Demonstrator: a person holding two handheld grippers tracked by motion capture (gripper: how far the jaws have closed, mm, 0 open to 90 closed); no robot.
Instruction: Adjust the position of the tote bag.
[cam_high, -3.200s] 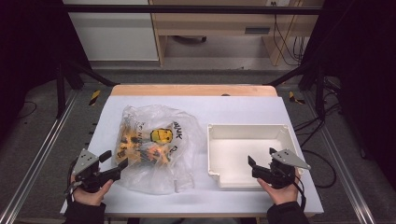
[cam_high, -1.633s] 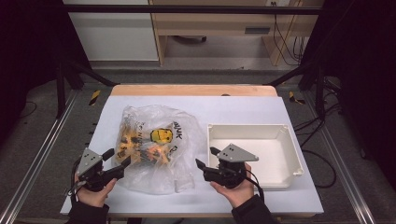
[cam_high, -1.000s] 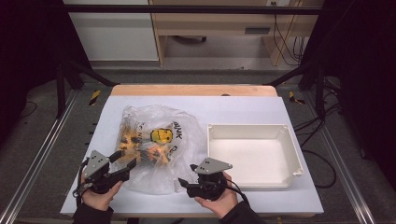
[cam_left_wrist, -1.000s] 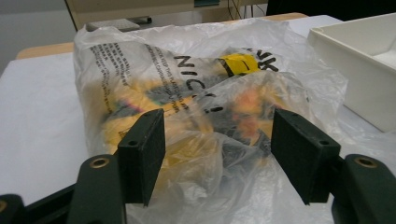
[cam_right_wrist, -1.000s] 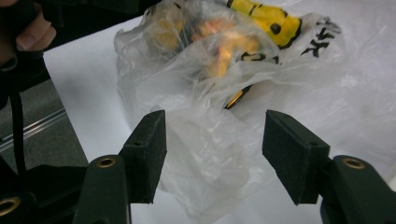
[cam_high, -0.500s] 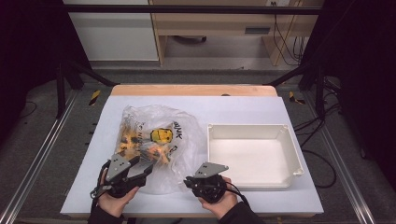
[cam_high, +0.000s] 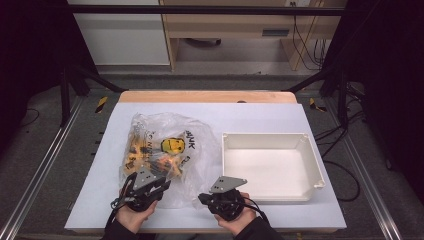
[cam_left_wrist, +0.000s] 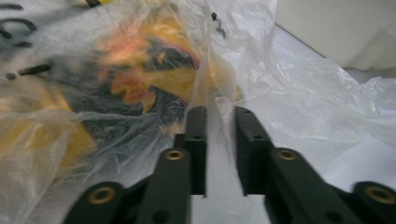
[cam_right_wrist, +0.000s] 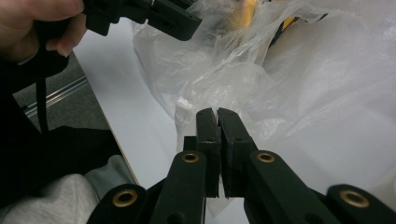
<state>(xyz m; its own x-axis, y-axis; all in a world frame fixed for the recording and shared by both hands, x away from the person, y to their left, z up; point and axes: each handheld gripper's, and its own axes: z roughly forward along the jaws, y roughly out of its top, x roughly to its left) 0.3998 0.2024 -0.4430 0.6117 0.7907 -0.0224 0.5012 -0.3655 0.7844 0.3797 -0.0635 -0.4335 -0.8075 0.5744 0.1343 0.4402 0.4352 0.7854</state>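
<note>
A clear plastic bag (cam_high: 167, 150) of yellow and orange toys (cam_high: 172, 146) is lying on the left half of the white surface (cam_high: 280, 115), just beside an empty white tray (cam_high: 312, 155) that stands to its right. The step in hand is judged to be the seizing of the bag's near edge by both tools, presumably so that the bag can be opened or emptied toward the tray.

The right tool (cam_right_wrist: 217, 114) is seen closed almost to nothing in the right gripper view, with a thin fold of the film pinched between its jaws at the bag's near right corner. The left tool (cam_left_wrist: 219, 116) has just been closing; a narrow gap is left between its jaws, and a ridge of the film is caught upright in that gap (whether the pads are pressing it firmly cannot be told for certain, though the film does appear gripped). In the high view both tools (cam_high: 150, 186) (cam_high: 210, 197) are placed at the bag's near margin, apart from each other, the hands behind them at the surface's near edge.

For the next move, both pinches need to be confirmed as secure; then the film is likely to have to be drawn apart or lifted evenly, since thin plastic is easily slipped from the jaws or torn.
</note>
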